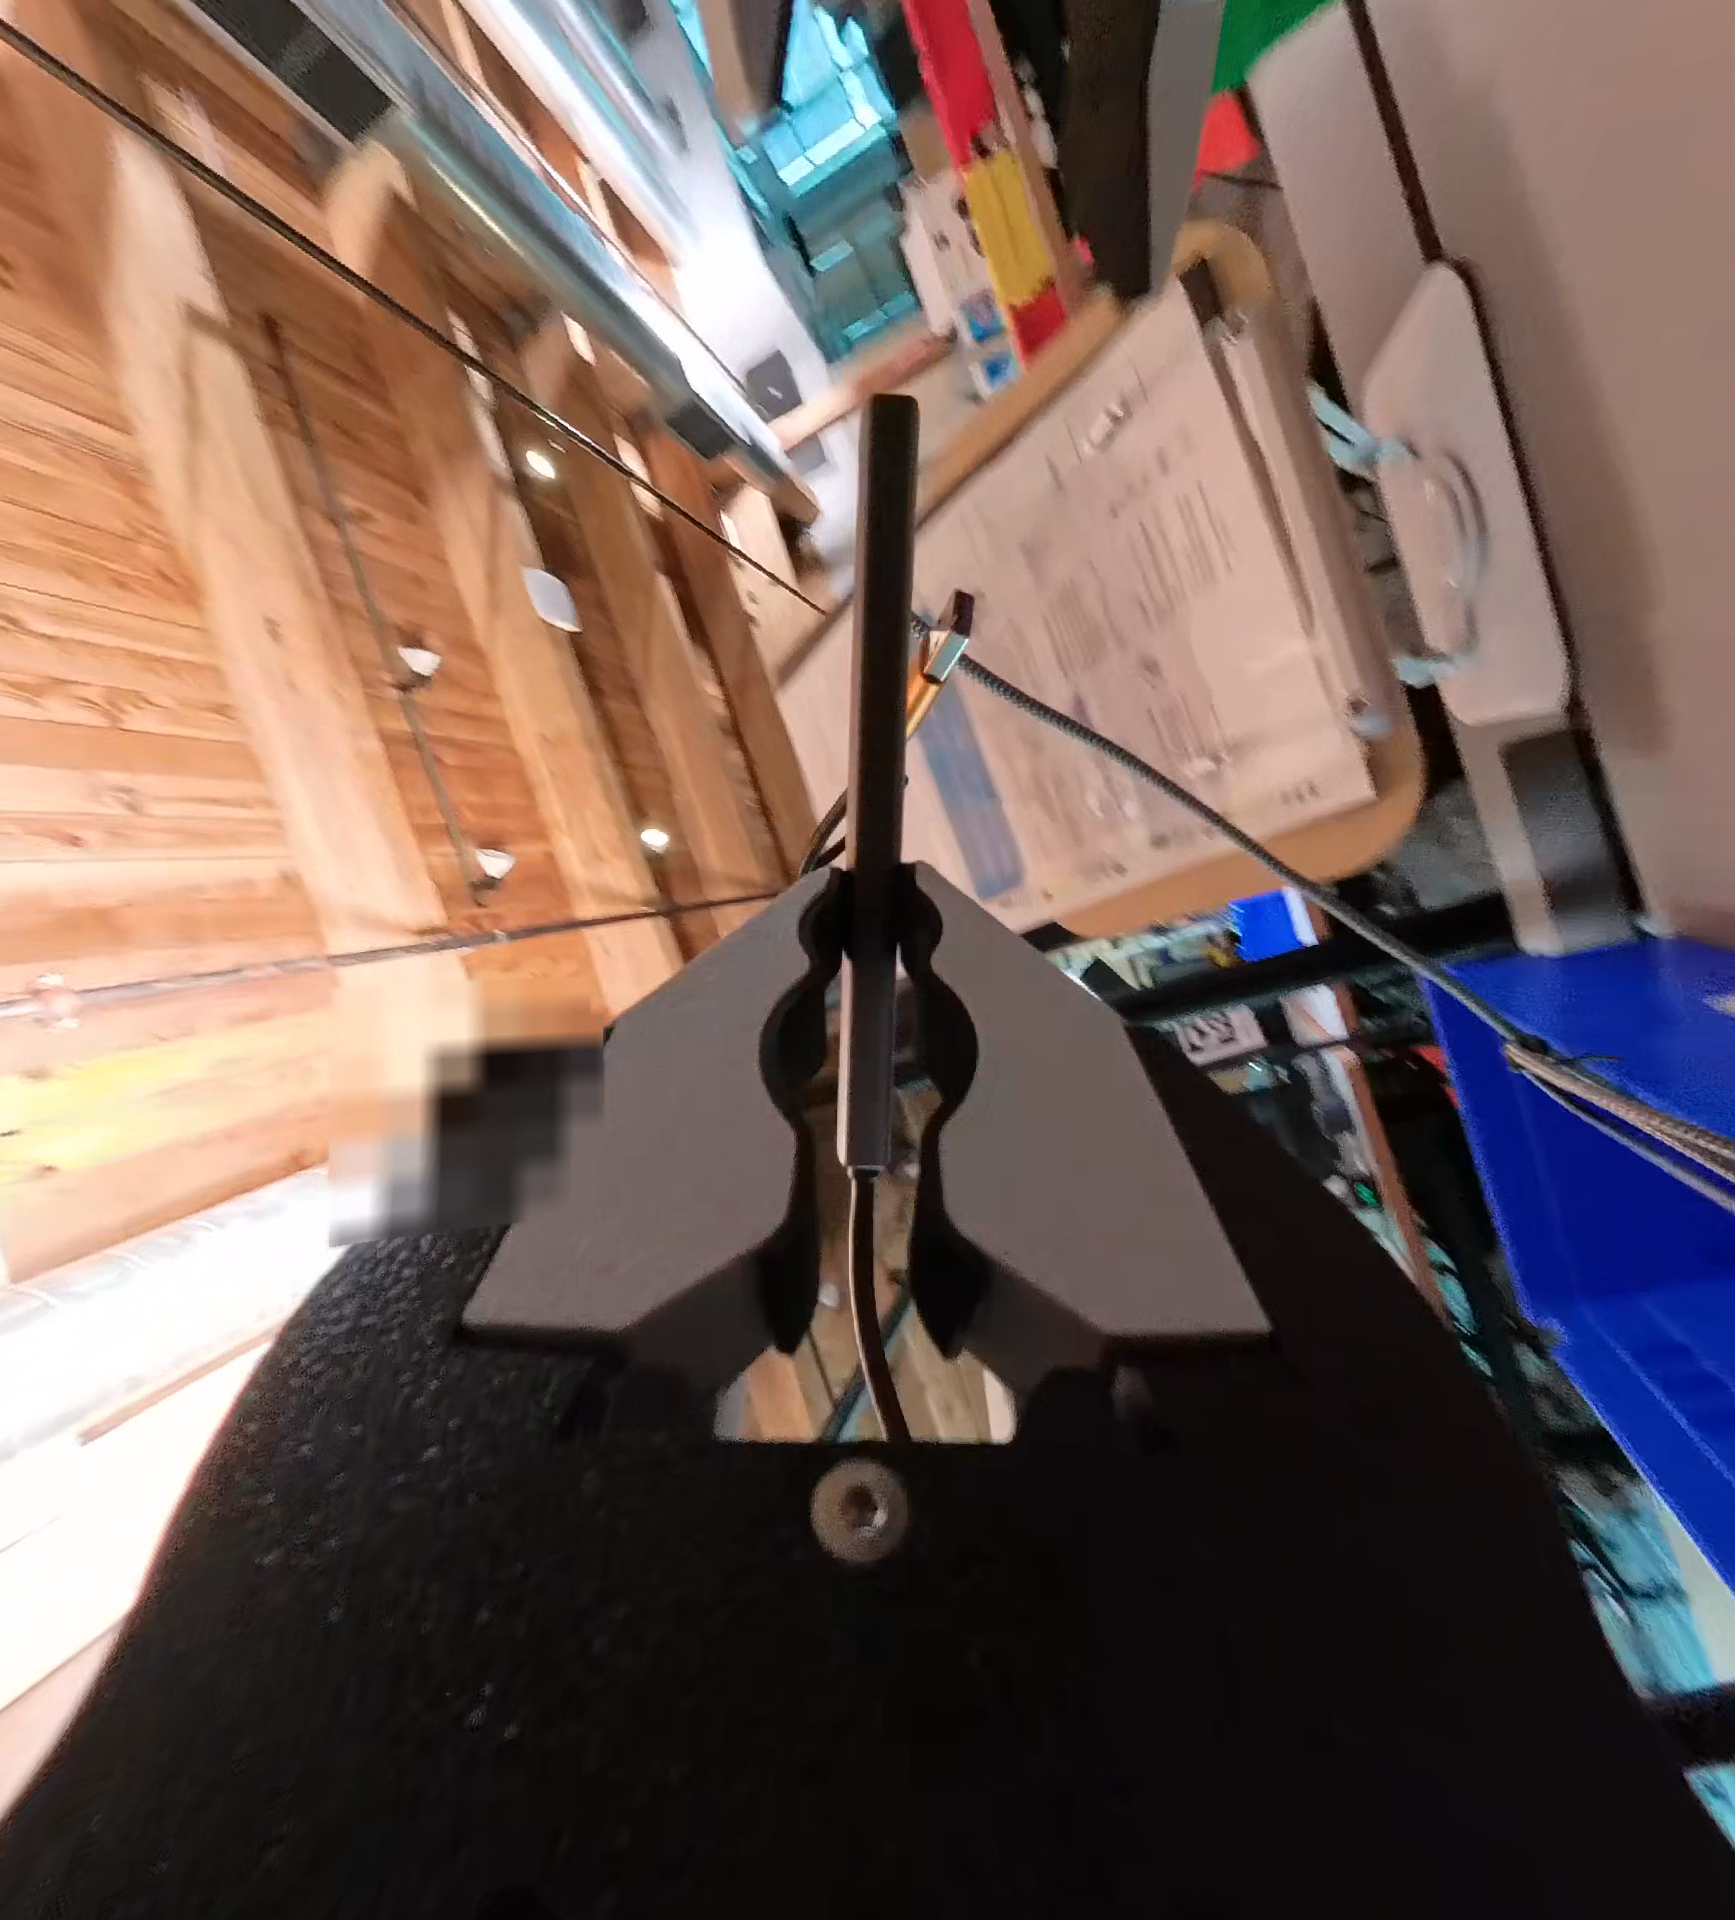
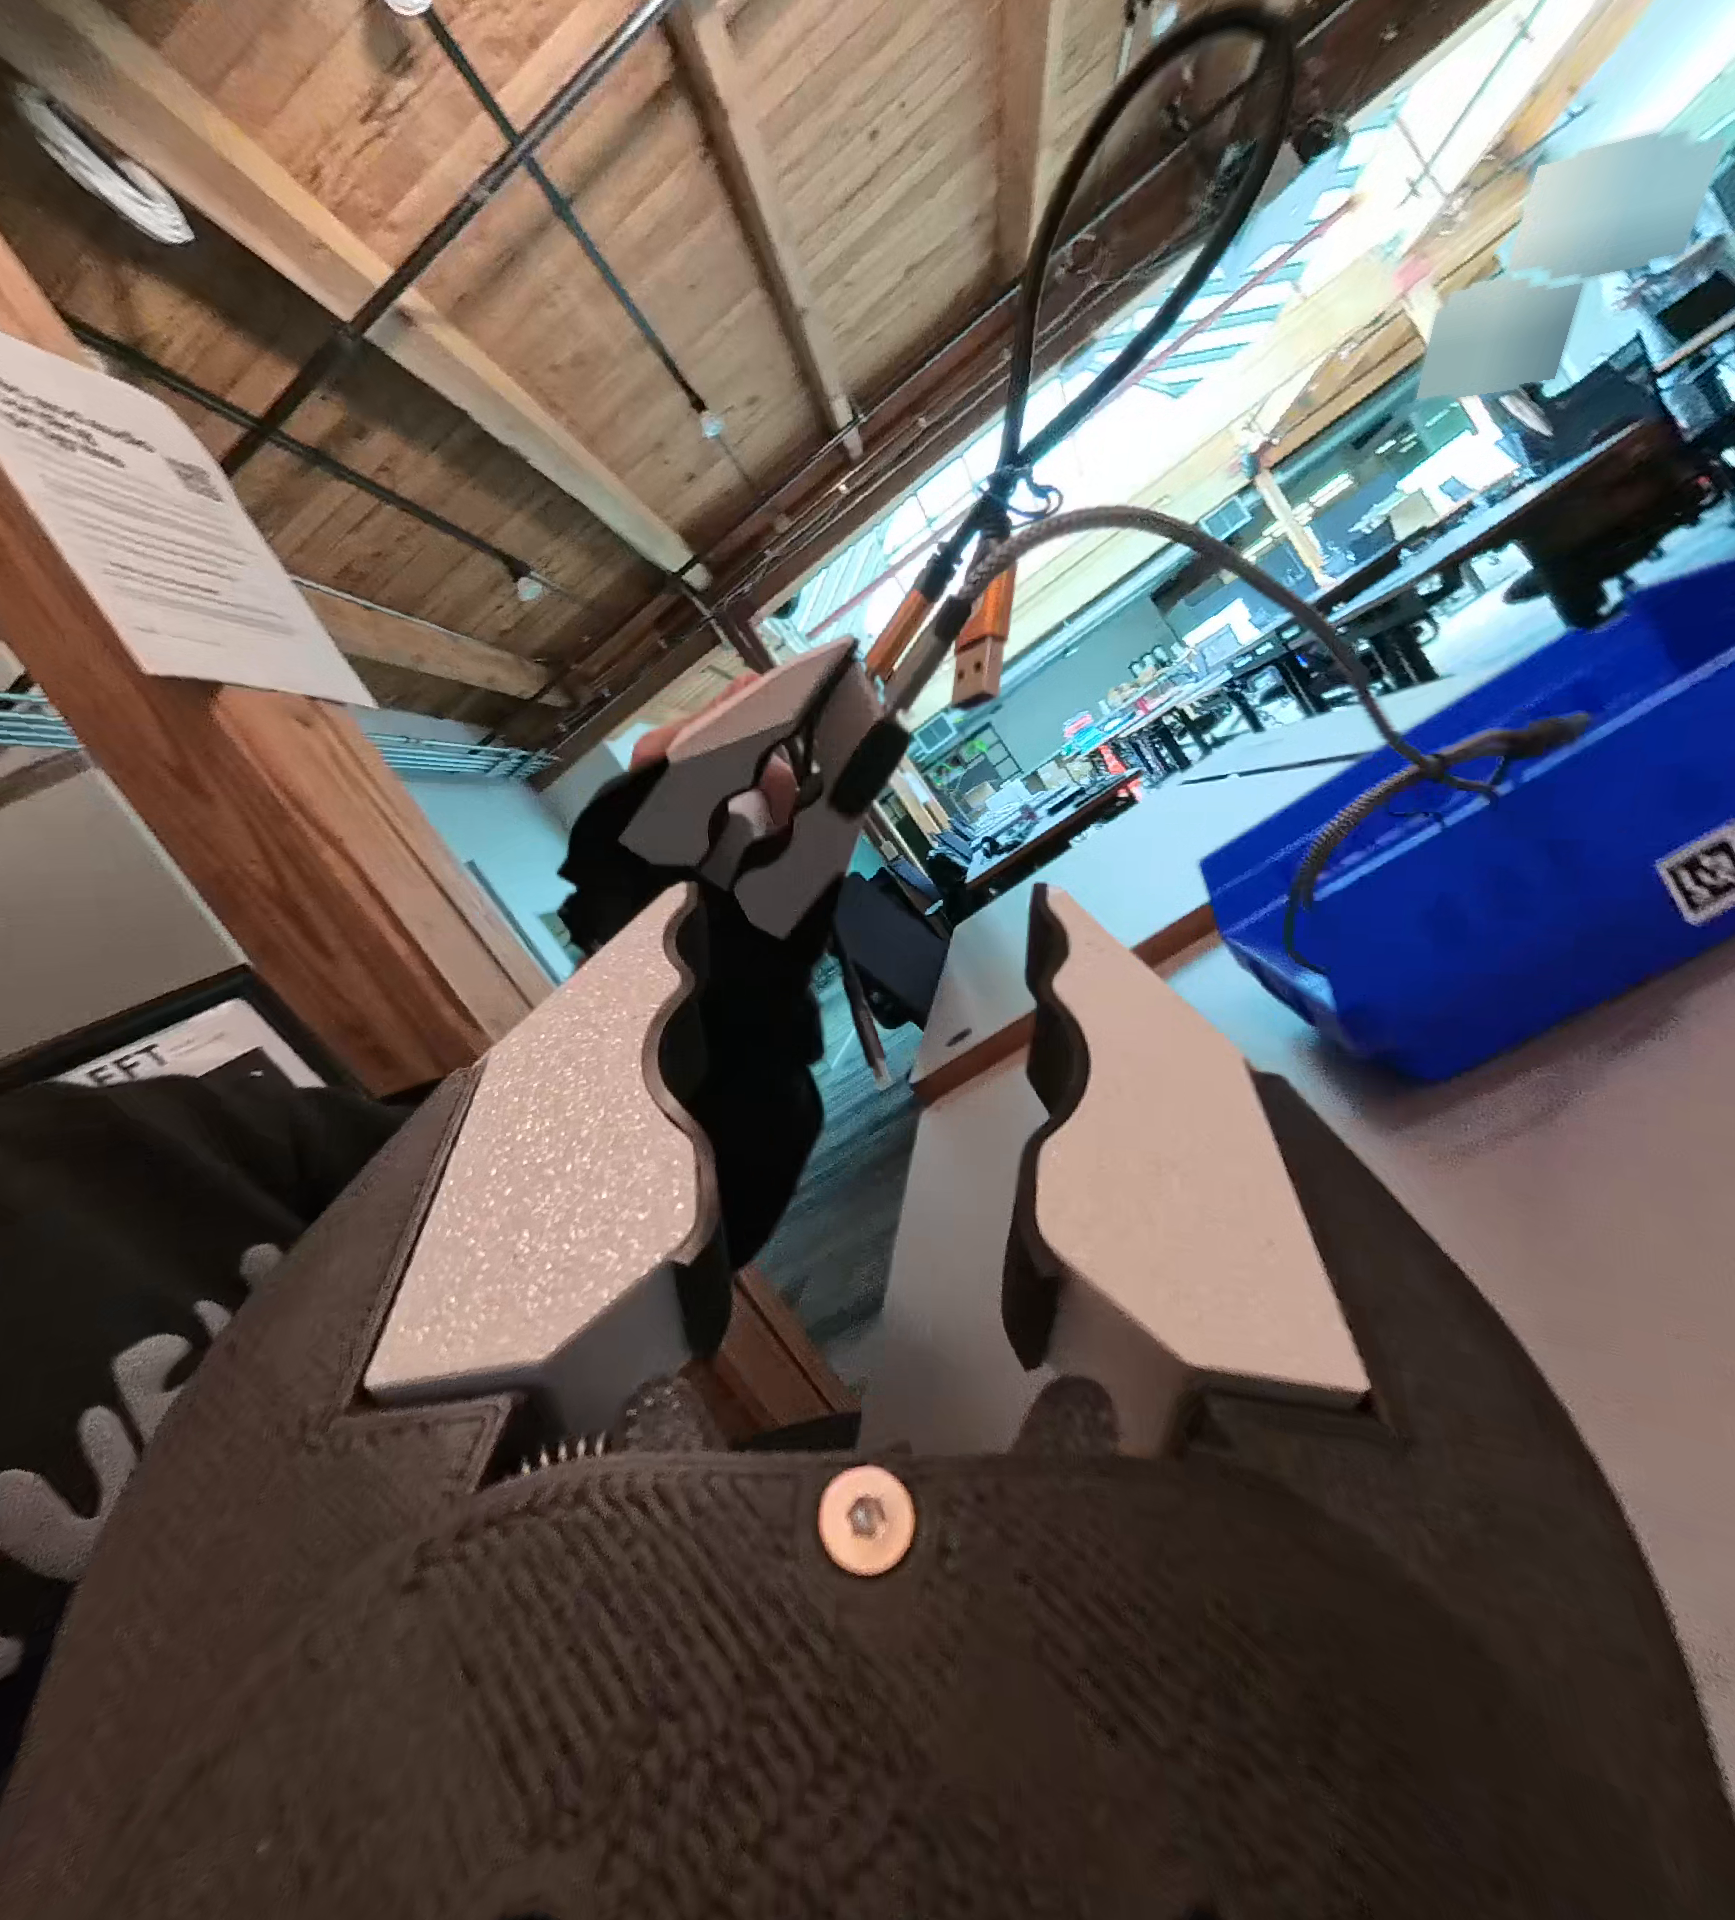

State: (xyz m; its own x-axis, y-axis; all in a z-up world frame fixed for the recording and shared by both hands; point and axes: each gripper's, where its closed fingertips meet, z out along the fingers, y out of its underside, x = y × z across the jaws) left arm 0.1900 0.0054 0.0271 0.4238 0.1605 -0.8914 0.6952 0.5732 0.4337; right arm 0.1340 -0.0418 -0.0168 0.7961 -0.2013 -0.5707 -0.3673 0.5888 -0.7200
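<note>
Jaws of the left gripper [image 1: 873,904] clamp a thin, rigid black bar [image 1: 878,665] edge-on; its braided cable [image 1: 1206,821], limp and light, trails rightward to a blue bin [image 2: 1528,935]. Right gripper [image 2: 863,1039] jaws gape empty below. Bin carries a coded sticker [image 2: 1725,878].

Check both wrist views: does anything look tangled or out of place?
Yes. The left gripper, raised off the table, is shut on a slim black adapter; braided cables bunch beside it, orange-sleeved plugs dangling, one cable trailing across the blue bin.
</note>
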